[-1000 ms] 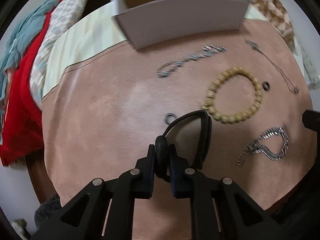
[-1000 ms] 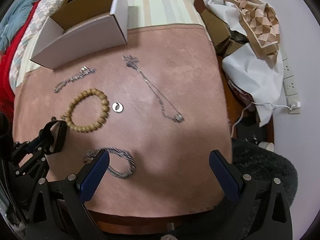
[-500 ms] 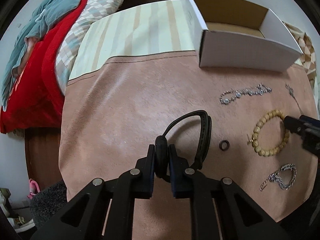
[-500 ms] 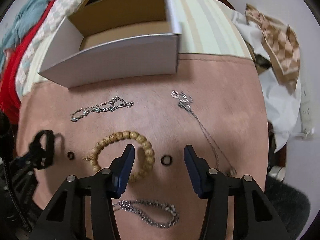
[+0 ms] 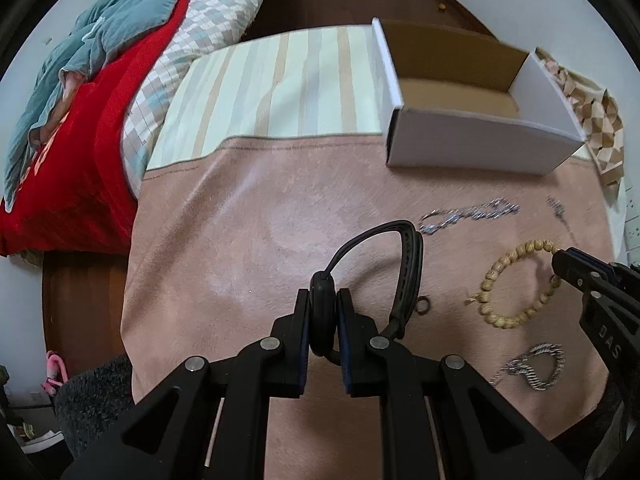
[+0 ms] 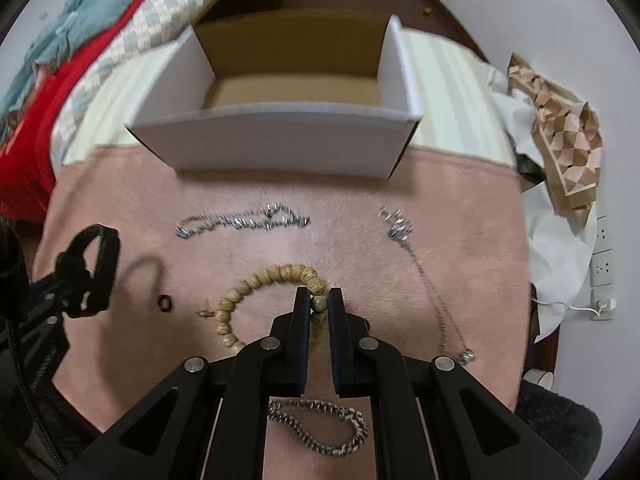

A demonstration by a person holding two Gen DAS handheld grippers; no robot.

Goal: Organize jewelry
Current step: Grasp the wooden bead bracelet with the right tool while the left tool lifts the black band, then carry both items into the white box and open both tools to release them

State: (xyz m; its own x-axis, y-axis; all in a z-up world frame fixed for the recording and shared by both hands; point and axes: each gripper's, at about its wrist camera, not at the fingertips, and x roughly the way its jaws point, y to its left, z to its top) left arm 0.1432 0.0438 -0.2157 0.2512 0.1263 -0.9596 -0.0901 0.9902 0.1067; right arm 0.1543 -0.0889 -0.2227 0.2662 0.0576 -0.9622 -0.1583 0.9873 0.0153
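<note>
Bead bracelet lies on the pink mat, in front of the box. Right gripper has just clamped down on one bead at the bracelet's right side; rest of the loop is flat on the mat.

Risks, my read:
- Grip is on a single round bead, so it could roll out of the pads on the lift.
- Loop may swing and catch the box's front wall.
- Thin necklace lies just right of the bracelet and could get dragged.

Left gripper pinches a black strap, held left of the bracelet. The strap hangs loose and could snag the small ring beneath.

Box: open top, bare cardboard floor, nothing visible inside.
</note>
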